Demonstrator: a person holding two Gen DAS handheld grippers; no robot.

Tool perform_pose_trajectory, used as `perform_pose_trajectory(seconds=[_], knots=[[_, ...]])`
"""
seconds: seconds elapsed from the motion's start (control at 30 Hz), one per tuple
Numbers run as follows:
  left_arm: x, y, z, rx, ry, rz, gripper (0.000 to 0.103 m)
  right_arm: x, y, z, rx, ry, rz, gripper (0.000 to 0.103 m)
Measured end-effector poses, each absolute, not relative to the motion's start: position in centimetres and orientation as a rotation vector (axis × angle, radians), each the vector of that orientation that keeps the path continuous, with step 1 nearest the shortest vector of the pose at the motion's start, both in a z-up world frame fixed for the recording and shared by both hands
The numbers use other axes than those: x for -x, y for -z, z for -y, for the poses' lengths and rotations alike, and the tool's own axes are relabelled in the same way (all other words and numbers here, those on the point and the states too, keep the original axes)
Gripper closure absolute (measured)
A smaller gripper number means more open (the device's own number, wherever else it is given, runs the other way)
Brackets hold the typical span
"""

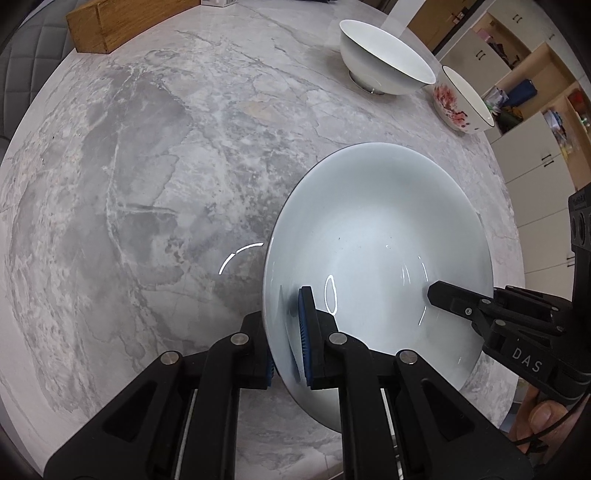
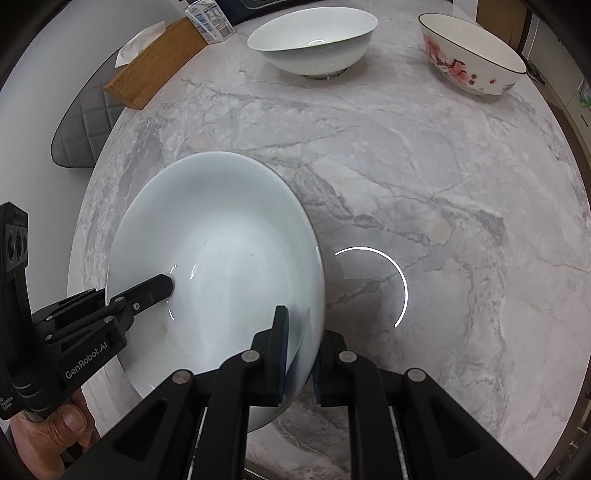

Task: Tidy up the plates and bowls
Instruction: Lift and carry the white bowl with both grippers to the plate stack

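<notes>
A large white bowl [image 1: 384, 236] is held between both grippers above the marble table [image 1: 147, 184]. My left gripper [image 1: 291, 343] is shut on its left rim, one blue pad inside, one outside. My right gripper [image 2: 301, 354] is shut on the opposite rim of the same bowl [image 2: 218, 258]. The right gripper's finger also shows in the left wrist view [image 1: 454, 299], and the left gripper's in the right wrist view [image 2: 147, 291]. A plain white bowl [image 2: 314, 37] and a bowl with red flowers [image 2: 472, 59] stand at the far side.
A wooden tissue box [image 2: 155, 74] and a small carton [image 2: 210, 18] sit at the table's far left. A grey padded chair [image 2: 81, 125] is beyond the left edge. Cabinets and shelves [image 1: 535, 110] stand to the right of the table.
</notes>
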State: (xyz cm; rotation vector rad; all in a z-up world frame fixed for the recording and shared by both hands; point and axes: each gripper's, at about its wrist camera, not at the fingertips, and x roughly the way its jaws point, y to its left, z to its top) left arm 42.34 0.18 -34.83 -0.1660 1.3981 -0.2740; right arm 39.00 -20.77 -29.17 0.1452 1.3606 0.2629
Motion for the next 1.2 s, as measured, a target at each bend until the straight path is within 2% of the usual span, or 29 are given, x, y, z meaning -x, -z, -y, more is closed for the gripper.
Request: perform_pose_trajectory(seconds=[0.13,0.17,0.2,0.23,0.3,0.37,0.43,0.53,0.73,1.0,1.07,1.13,1.2], knots=[[-42.5,34.6,-0.4,0.178,0.259,-1.392,0.092,-39.1,29.1,20.9,-0.17,-0.279,-1.363,0.085],[-42.4,34.3,-0.6,0.181,0.254,-1.386,0.089,-39.0,28.8,21.0,-0.178,-0.279,-1.352,0.077],[-42.4,33.9,-0.9,0.189,0.248,-1.381,0.082,-38.9,28.3,21.2,-0.184,-0.281,-1.34,0.069],[-42.3,33.3,-1.3,0.204,0.244,-1.374,0.077,-38.7,27.8,21.6,-0.187,-0.279,-1.326,0.052],[-42.3,31.7,-2.4,0.234,0.235,-1.345,0.043,-38.4,26.4,22.7,-0.212,-0.275,-1.287,0.045],[-43.1,30.0,-3.5,0.261,0.239,-1.31,0.042,-38.5,25.1,24.3,-0.252,-0.272,-1.256,0.045],[-45.2,28.6,-4.0,0.264,0.245,-1.289,0.042,-39.5,23.8,26.0,-0.314,-0.276,-1.226,0.04],[-49.6,26.9,-3.8,0.252,0.262,-1.25,0.034,-42.2,21.7,28.0,-0.37,-0.286,-1.168,0.035],[-59.5,26.0,0.2,0.175,0.305,-1.224,0.034,-50.1,20.4,28.4,-0.367,-0.257,-1.151,0.036],[-67.2,31.0,5.7,0.124,0.339,-1.329,0.034,-58.1,23.2,27.6,-0.424,-0.197,-1.23,0.037],[-68.2,32.4,6.3,0.104,0.337,-1.359,0.034,-59.1,24.5,27.2,-0.429,-0.176,-1.273,0.046],[-68.6,33.7,6.7,0.095,0.336,-1.381,0.034,-59.5,25.5,27.1,-0.445,-0.172,-1.296,0.047],[-69.0,34.8,6.8,0.089,0.341,-1.394,0.035,-59.8,26.3,27.0,-0.436,-0.176,-1.305,0.051]])
